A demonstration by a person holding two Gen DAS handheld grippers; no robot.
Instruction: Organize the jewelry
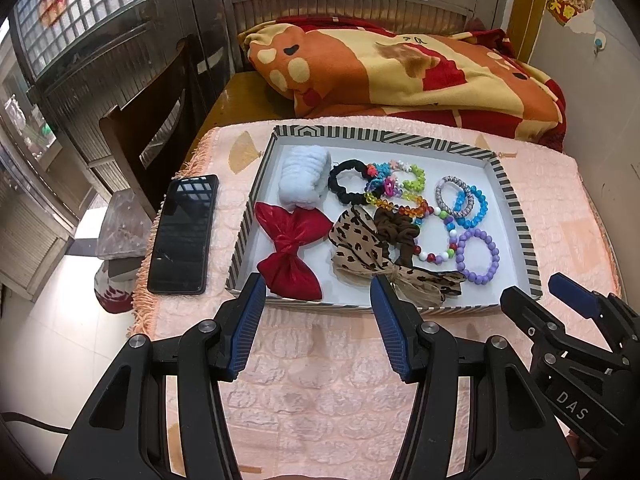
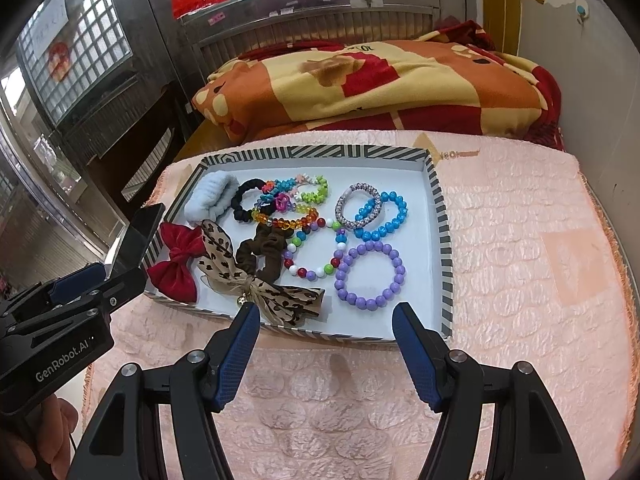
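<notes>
A striped-rim tray (image 1: 256, 184) (image 2: 444, 240) lies on a pink cloth and holds hair ties and bracelets. In it are a red bow (image 1: 290, 248) (image 2: 178, 260), a leopard bow (image 1: 360, 252) (image 2: 256, 280), a brown scrunchie (image 1: 400, 236) (image 2: 260, 252), a pale blue scrunchie (image 1: 306, 178), a black scrunchie (image 1: 344, 182), a purple bead bracelet (image 1: 478, 256) (image 2: 370, 272) and a blue bead bracelet (image 2: 382, 216). My left gripper (image 1: 318, 292) hangs open just before the tray's near rim, holding nothing. My right gripper (image 2: 326, 320) is open too, at the near rim by the purple bracelet.
A black phone (image 1: 182, 236) lies on the cloth left of the tray. A folded orange and red blanket (image 1: 400, 76) sits behind the tray. A dark wooden chair (image 1: 148, 136) stands at the left beside the table edge. Bare pink cloth (image 2: 520, 240) spreads right of the tray.
</notes>
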